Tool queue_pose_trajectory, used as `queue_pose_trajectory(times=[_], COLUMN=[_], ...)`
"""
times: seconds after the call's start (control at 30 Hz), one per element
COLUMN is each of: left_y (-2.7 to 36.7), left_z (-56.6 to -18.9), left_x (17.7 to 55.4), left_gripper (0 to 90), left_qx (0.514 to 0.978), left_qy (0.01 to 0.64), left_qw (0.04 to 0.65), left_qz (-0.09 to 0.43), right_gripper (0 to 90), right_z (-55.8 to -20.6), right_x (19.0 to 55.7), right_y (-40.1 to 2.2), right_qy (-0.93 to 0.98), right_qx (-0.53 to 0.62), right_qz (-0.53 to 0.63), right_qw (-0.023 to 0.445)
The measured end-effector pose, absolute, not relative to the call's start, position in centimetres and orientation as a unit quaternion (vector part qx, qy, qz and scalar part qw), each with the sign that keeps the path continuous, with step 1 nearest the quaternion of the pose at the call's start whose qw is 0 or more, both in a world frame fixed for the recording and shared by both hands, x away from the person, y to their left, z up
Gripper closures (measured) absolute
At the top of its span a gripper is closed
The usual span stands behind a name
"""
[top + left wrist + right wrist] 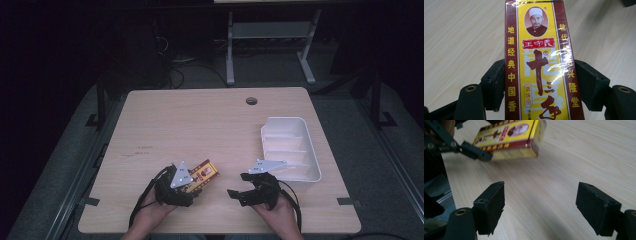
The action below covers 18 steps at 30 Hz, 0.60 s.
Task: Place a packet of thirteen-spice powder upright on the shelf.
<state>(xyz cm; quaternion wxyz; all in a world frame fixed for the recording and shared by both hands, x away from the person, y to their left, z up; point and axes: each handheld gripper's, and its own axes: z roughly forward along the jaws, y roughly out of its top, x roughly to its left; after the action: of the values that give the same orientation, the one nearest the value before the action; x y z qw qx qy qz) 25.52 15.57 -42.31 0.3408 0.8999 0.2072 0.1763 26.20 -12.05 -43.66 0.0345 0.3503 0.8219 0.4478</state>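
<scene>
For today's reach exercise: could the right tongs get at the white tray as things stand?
Probably yes: the right tongs stand open and empty, the white tray lies just beside them, and bare table lies between.

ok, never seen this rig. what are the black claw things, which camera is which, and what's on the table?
No robot here: a person holds a two-jaw gripper in each hand. The high view looks down on the wooden table; the other two pictures come from cameras riding on the grippers. The left gripper is clamped on a red-and-yellow seasoning box, its pads pressing both long sides. The right gripper is open, nothing between its jaws. A white tray sits to the right, empty as far as I can tell.
</scene>
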Motion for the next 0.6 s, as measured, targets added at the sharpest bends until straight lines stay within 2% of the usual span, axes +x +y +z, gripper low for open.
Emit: queue_pose_trajectory(times=[0.23,0.6], left_y=[13.5,11.6], left_z=[-42.5,-42.4], left_x=[24.5,22.8], left_gripper=[30.8,31.0], left_qx=[0.906,0.898], left_qy=[0.177,0.144], left_qw=[0.342,0.359], left_qz=[0.176,0.208], right_gripper=[23.4,27.8], right_z=[-43.5,-43.6], right_x=[26.2,26.3], right_y=[-12.4,-12.5], right_qy=[0.81,0.798], right_qx=[0.356,0.363], right_qz=[0.466,0.48], right_qw=[0.019,-0.012])
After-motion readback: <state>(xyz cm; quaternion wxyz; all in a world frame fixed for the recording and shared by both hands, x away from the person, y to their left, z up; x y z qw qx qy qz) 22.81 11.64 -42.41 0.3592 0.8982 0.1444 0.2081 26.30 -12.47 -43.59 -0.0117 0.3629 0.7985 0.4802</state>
